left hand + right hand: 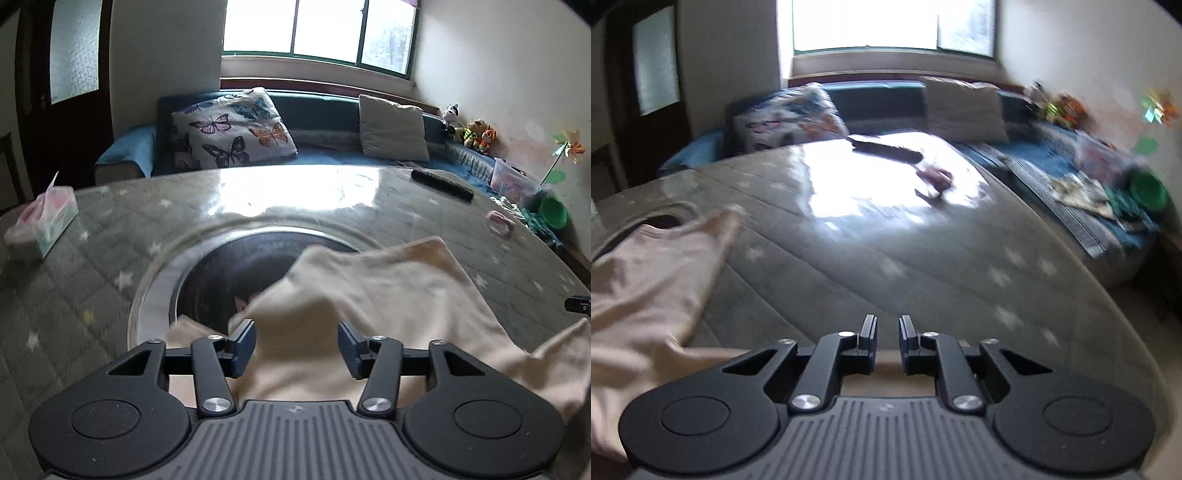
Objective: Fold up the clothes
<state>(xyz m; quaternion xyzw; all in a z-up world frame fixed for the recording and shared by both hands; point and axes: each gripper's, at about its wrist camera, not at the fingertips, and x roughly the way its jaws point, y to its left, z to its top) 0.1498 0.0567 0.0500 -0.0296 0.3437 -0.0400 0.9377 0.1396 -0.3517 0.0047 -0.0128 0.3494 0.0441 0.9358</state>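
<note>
We find the garment (388,314), pale cream, lying on the table (110,277), partly draped over the round dark recess (229,269) at its centre; the left gripper (297,349) stands over the cloth with its jaws moderately wide and nothing pinched between them; the right gripper (888,338) sits over bare table beside the garment, jaws parted only narrowly and empty. Risks, in our judgement: a jaw closing on several layers at once would drag the whole piece and spoil the fold; cloth hanging into the recess may sag or snag when pulled; the glossy top could let the fabric slide rather than crease; the right gripper's narrow gap may fail to admit an edge. The remote (441,182) and tissue pack (40,225) lie well clear. Limits of view: the near part of the garment is hidden beneath both gripper bodies; the right wrist view is motion-blurred; we cannot tell which edge or sleeve is which.
</note>
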